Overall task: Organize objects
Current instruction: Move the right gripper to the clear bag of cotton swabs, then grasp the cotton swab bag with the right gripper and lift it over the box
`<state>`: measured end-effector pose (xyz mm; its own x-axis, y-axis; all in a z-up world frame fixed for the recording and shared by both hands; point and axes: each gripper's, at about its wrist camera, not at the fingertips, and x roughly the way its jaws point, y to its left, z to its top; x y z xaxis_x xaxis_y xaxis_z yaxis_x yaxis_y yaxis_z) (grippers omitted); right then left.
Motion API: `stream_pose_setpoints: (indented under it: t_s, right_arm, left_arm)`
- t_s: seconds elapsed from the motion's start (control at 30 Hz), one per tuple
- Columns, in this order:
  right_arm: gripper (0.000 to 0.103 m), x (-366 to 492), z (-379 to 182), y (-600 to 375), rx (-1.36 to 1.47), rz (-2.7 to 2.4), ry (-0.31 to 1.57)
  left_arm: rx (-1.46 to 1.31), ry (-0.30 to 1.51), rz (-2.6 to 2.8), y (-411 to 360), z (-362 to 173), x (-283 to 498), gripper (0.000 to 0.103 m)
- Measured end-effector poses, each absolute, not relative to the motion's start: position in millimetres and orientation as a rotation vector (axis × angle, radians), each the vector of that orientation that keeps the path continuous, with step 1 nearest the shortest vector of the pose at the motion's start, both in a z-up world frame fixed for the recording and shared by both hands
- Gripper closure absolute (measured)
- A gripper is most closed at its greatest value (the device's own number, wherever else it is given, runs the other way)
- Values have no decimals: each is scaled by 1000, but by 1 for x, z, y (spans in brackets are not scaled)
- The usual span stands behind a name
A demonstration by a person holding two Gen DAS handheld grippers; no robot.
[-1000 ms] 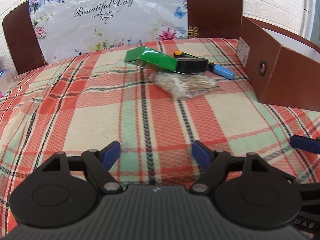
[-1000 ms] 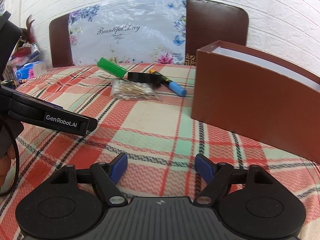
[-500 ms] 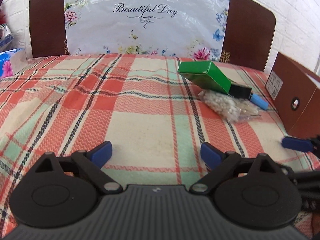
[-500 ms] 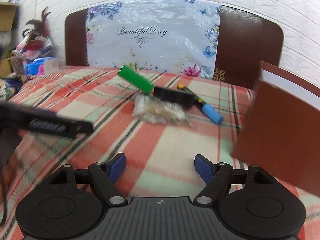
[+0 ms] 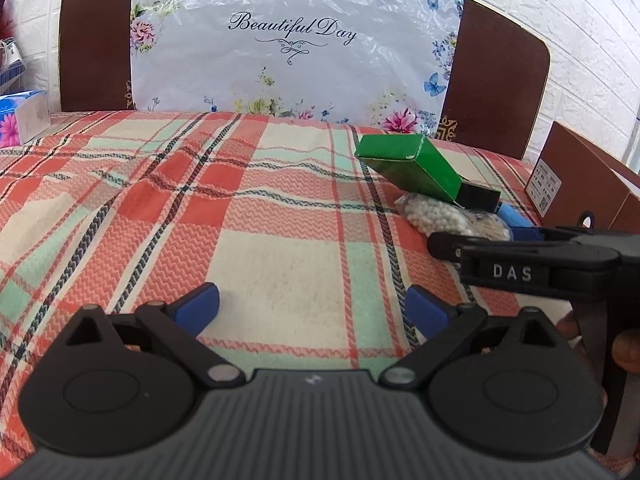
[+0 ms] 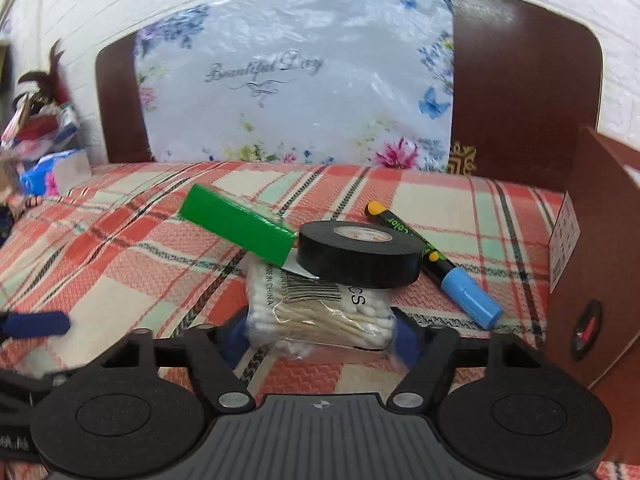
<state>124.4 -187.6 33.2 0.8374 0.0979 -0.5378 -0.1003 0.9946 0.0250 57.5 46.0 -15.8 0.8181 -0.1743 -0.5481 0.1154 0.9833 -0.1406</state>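
A clear bag of cotton swabs (image 6: 320, 312) lies on the plaid cloth (image 6: 120, 264), with a black tape roll (image 6: 360, 252) resting on its far end. A green box (image 6: 236, 226) leans beside the roll, and a black marker with a blue cap (image 6: 432, 264) lies to the right. My right gripper (image 6: 320, 340) is open, its blue pads on either side of the bag's near end. My left gripper (image 5: 312, 308) is open and empty above bare cloth, left of the pile. The green box (image 5: 412, 168) and the bag (image 5: 436, 216) show there too.
A brown cardboard box (image 6: 592, 264) stands open at the right, close to the marker. A brown headboard with a flowered plastic sheet (image 5: 292, 48) closes the back. A tissue pack (image 6: 56, 172) and clutter sit at the far left. The right gripper's body (image 5: 520, 256) crosses the left view.
My right gripper has moved forward and down to the pile, and its pads now flank the swab bag. My left gripper has shifted little, turning slightly left.
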Motion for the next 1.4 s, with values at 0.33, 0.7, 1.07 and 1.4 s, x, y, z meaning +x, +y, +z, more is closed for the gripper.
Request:
stream_pose_setpoints:
  t_s: [0.33,0.7,1.07,1.4]
  right_arm:
    - [39,33,34,-209,-64,117,578]
    - [30,-70,33,-272,25,-96,565]
    - [17,-72,29,-285,79,-81,559]
    - [24,-76,30,-292,125,-63,541]
  left_arm:
    - [-64,601,-150,42,-16,57,2]
    - [77,697,-168,30,-6,81,0]
    - [-94,766,-413,-54,73,66,13]
    - [-52,1047,-588,-137,13,23,10]
